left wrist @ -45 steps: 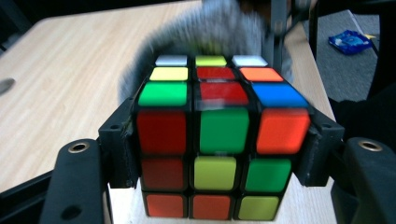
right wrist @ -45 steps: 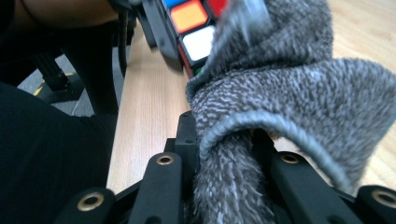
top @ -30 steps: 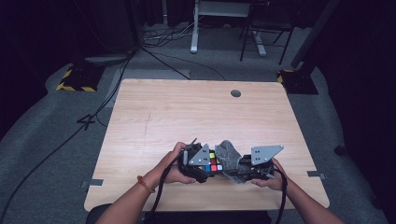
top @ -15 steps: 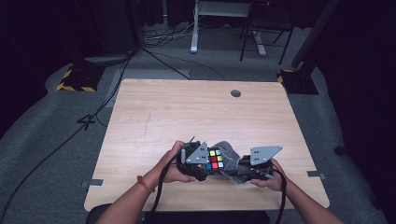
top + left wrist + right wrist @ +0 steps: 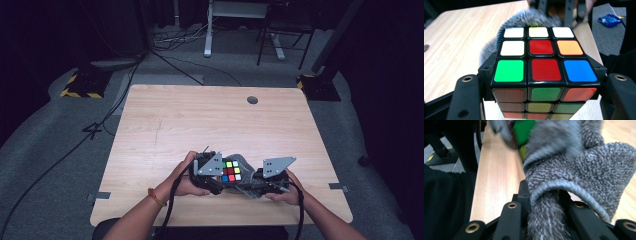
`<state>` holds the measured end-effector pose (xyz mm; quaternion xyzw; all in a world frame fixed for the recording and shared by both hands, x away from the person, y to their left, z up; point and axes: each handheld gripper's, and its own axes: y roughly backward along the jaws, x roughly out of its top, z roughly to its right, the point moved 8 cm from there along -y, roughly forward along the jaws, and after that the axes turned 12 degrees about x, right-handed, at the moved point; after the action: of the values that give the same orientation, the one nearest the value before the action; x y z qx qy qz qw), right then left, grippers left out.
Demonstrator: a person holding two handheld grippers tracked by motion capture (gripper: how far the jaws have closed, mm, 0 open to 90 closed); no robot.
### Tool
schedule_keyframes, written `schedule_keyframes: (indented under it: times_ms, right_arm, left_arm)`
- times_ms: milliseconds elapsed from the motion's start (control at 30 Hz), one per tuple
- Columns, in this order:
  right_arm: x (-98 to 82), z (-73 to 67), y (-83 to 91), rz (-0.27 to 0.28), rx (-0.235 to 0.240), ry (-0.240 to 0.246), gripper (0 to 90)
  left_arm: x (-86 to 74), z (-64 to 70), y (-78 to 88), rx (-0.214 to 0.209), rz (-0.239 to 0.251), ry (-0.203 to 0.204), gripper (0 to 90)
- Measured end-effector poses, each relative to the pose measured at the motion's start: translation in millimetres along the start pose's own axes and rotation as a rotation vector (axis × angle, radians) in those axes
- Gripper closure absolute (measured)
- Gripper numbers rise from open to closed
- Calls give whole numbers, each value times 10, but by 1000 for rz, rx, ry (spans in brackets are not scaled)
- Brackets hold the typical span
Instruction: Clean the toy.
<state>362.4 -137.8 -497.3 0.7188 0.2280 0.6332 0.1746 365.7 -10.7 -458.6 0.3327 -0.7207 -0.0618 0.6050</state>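
Your puzzle cube [image 5: 545, 72] sits clamped between the jaws of the left claw [image 5: 216, 176], lifted near the front edge of the worktop [image 5: 200, 120]. Its top face shows white, yellow, white, then white, red, orange, then green, red, blue. Your grey fluffy cloth [image 5: 584, 177] is bunched up and pinched in the right claw [image 5: 260, 182], pressed against the cube's far side.

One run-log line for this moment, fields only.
left gripper: shut on Rubik's cube | right gripper: shut on grey cloth | cloth against cube's far side | over near table edge
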Motion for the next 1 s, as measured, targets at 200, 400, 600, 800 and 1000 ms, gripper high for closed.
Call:
schedule_keyframes:
  times_ms: [200, 400, 600, 800, 1000]
  right_arm:
    - [43, -72, 21, 17, 9, 39, 736]
    - [177, -55, 186, 104, -24, 52, 736]
    - [195, -5, 209, 108, -60, 51, 736]
    - [170, -15, 174, 73, -54, 45, 736]
    - [38, -5, 39, 3, -25, 16, 736]
  left_arm:
    - [-51, -60, -9, 22, -24, -8, 330]
    - [-113, -11, -80, -5, -62, -19, 331]
    - [-119, 8, -104, 1, -76, -25, 331]
    - [-84, 10, -74, 2, -49, -7, 331]
    - [-79, -6, -62, 13, -51, -13, 331]
